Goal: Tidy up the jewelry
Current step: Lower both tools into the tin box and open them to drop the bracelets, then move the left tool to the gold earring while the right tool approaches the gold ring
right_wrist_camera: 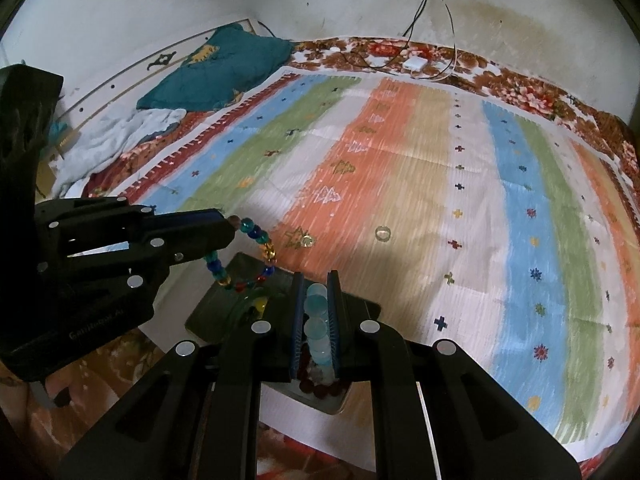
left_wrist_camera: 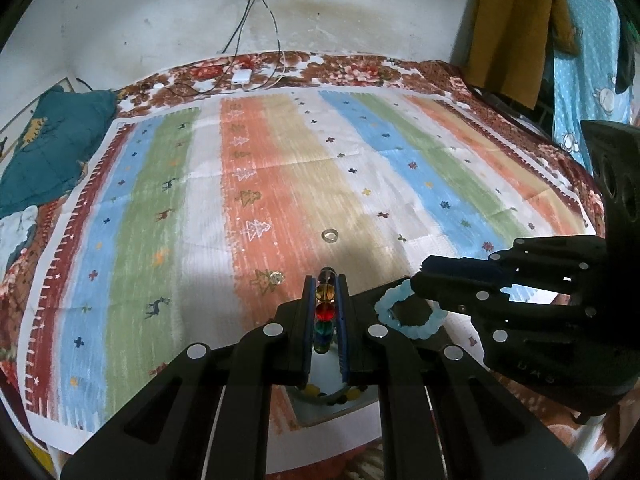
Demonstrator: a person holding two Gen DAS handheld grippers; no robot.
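Multicoloured bead bracelet (left_wrist_camera: 325, 312) pinched in left tongs (left_wrist_camera: 325, 280), pale-blue bracelet (right_wrist_camera: 317, 328) in right tongs (right_wrist_camera: 317, 284); 2 rings (left_wrist_camera: 329, 235) lie ahead on striped cloth (left_wrist_camera: 160, 208).

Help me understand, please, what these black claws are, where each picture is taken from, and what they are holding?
A person holds two handheld grippers, each with a fisheye camera looking along its fingers. In the left view, the left gripper is shut on a multicoloured bead bracelet. In the right view, the right gripper is shut on a pale blue bracelet. Both hang above a small dark tray. Further out on the striped cloth lie a clear ring and a small sparkly piece, perhaps an earring.
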